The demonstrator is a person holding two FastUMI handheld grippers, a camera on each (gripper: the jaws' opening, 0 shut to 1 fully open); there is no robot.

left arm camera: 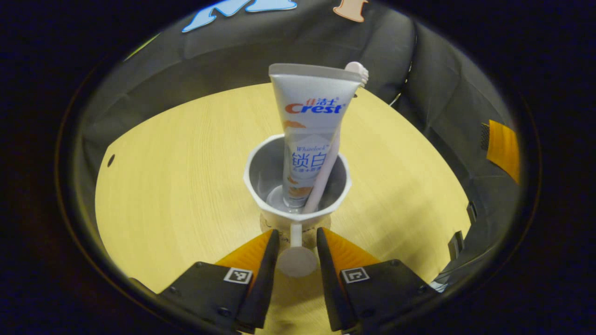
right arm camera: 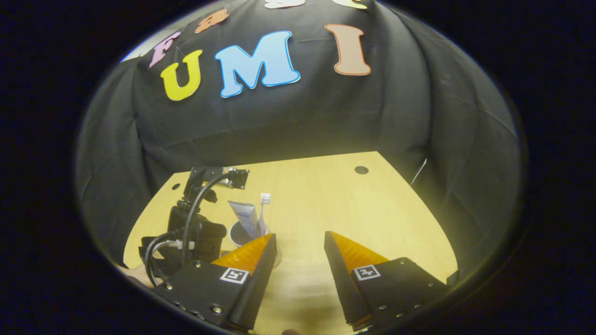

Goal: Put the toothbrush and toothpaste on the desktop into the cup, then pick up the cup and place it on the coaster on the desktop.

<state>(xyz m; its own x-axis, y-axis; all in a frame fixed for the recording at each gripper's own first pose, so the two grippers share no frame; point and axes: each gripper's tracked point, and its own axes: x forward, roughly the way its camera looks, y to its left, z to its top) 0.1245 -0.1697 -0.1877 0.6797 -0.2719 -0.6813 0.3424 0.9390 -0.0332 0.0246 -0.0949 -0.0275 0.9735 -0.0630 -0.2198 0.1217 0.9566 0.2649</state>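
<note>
Left hand-held gripper (left arm camera: 298,242) straddles the cup (left arm camera: 296,186) handle, spread; right hand-held gripper (right arm camera: 298,246) spread.

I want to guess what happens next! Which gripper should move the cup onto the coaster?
Probably the left gripper: its fingers flank the cup's handle, with toothpaste and toothbrush inside the cup. The right gripper hangs open, apart from it.

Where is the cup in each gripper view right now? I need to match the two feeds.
Left gripper view: cup at centre, just beyond the left claw, its handle between the fingers.
Right gripper view: cup lower left, partly behind the near finger.
Shared landmark: the toothpaste standing in the cup.
</note>
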